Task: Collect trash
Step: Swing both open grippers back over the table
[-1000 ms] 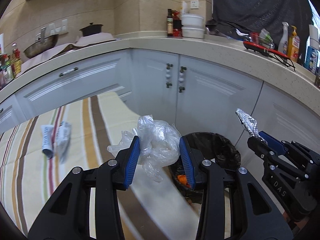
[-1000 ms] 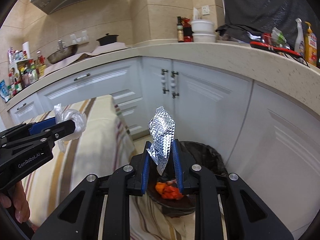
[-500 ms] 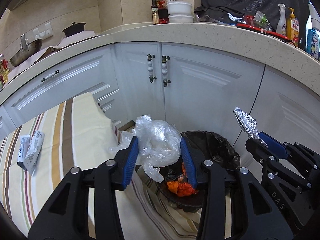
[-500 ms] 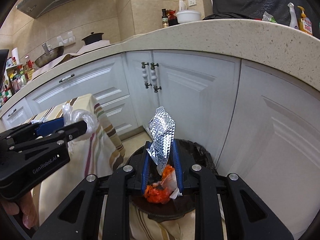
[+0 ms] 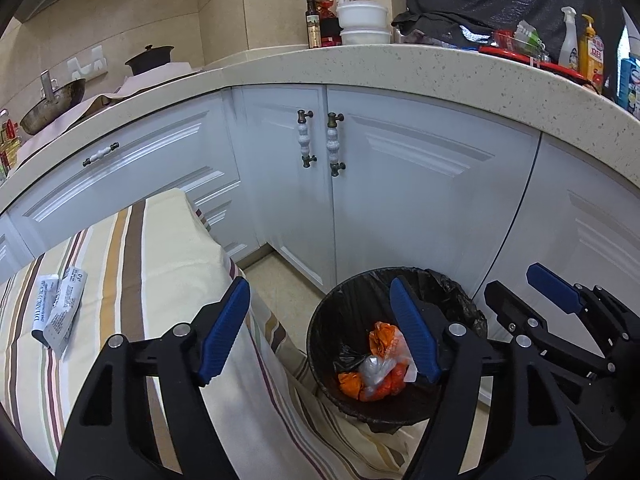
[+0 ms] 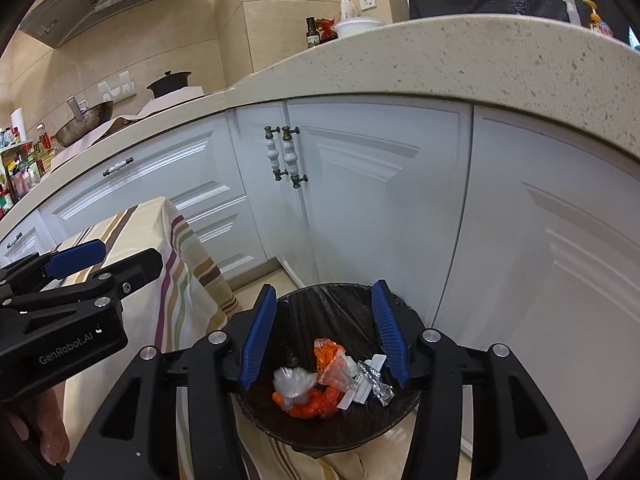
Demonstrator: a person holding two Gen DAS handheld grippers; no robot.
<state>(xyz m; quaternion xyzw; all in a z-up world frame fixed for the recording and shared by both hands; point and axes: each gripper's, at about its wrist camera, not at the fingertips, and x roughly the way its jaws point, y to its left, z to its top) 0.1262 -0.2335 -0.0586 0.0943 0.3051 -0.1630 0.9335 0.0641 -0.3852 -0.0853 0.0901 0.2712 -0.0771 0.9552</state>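
Observation:
A round bin with a black liner (image 5: 340, 312) (image 6: 320, 300) stands on the floor by the white cabinets. In it lie the clear plastic bag (image 5: 374, 368) (image 6: 292, 382), the silver foil wrapper (image 6: 376, 382) and orange trash (image 6: 330, 354). My left gripper (image 5: 320, 336) is open and empty above the bin's left rim; it also shows in the right wrist view (image 6: 100, 260). My right gripper (image 6: 324, 336) is open and empty right above the bin; it shows in the left wrist view (image 5: 524, 288) too. Two small paper packets (image 5: 58, 312) lie on the striped tablecloth.
A table with a striped cloth (image 5: 152, 264) (image 6: 152, 240) stands left of the bin, its edge close to the rim. White cabinets (image 5: 400, 184) and a stone countertop (image 5: 360, 64) with bottles and bowls rise behind. Tiled floor (image 5: 280, 276) shows between them.
Both grippers opened over the bin. The plastic bag dropped from the left one and the foil wrapper from the right one; both now lie in the bin.

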